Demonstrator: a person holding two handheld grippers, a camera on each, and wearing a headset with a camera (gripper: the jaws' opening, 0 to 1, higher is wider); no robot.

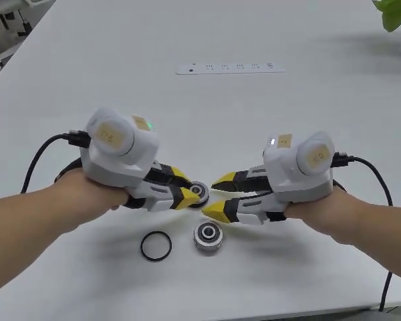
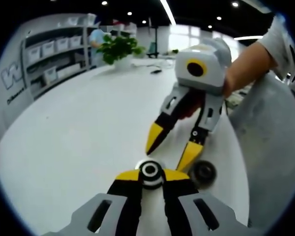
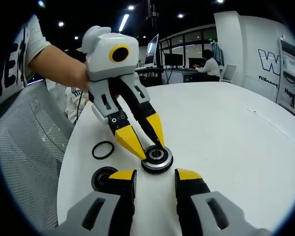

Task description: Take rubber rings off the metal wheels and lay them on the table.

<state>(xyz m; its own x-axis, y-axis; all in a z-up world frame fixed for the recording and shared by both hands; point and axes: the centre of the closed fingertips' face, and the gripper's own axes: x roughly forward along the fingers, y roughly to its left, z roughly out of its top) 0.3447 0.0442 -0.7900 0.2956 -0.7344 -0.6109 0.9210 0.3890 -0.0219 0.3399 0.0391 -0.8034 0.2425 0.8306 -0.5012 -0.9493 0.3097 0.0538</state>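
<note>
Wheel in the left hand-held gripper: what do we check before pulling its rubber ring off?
1. Left hand-held gripper shut on the held wheel: ok.
2. Right hand-held gripper open: ok.
3. Right jaws around the wheel's rim: not ok, just short of it.
4. Rubber on the held wheel: cannot tell.
5. Bare table beside the loose ring: ok.

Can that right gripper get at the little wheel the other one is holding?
Probably yes. The right gripper is open and faces the wheel shut in the left gripper, with nothing between them.
</note>
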